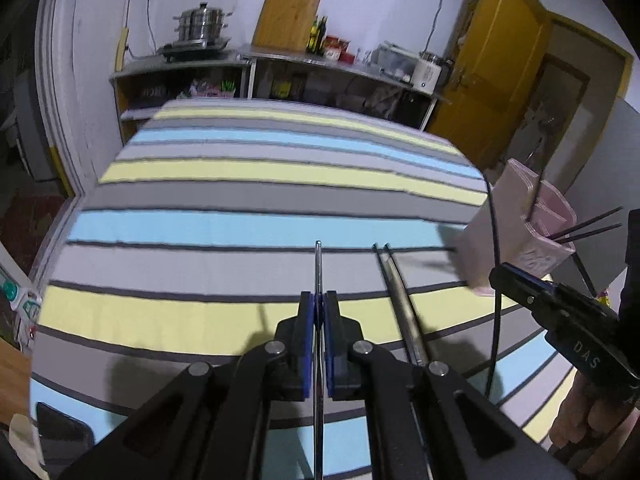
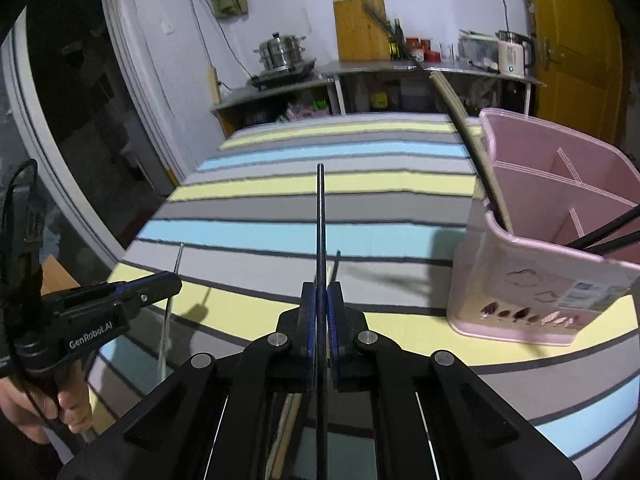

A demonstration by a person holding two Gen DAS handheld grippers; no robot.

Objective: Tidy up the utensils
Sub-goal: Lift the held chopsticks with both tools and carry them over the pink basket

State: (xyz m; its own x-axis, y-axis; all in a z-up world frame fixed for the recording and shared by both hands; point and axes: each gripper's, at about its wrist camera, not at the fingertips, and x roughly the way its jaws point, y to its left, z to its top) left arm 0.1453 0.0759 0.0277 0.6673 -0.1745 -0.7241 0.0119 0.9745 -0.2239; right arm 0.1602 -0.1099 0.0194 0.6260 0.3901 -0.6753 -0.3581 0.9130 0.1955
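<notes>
My left gripper (image 1: 319,308) is shut on a thin metal utensil (image 1: 318,268) that points forward over the striped table; it also shows in the right wrist view (image 2: 168,284). My right gripper (image 2: 321,300) is shut on a black chopstick (image 2: 321,216); it also shows in the left wrist view (image 1: 500,276). A pink compartmented utensil holder (image 2: 532,264) stands at the right and holds black chopsticks (image 2: 600,236) and a long-handled utensil (image 2: 468,128). More chopsticks and a metal handle (image 1: 400,292) lie on the cloth right of my left gripper.
The table wears a striped cloth (image 1: 240,220) in grey, blue and yellow. Behind it stand metal shelves (image 1: 256,64) with a steamer pot (image 1: 200,24), a cutting board (image 1: 288,16), bottles and a kettle (image 2: 514,52). A yellow door (image 1: 492,68) is at the right.
</notes>
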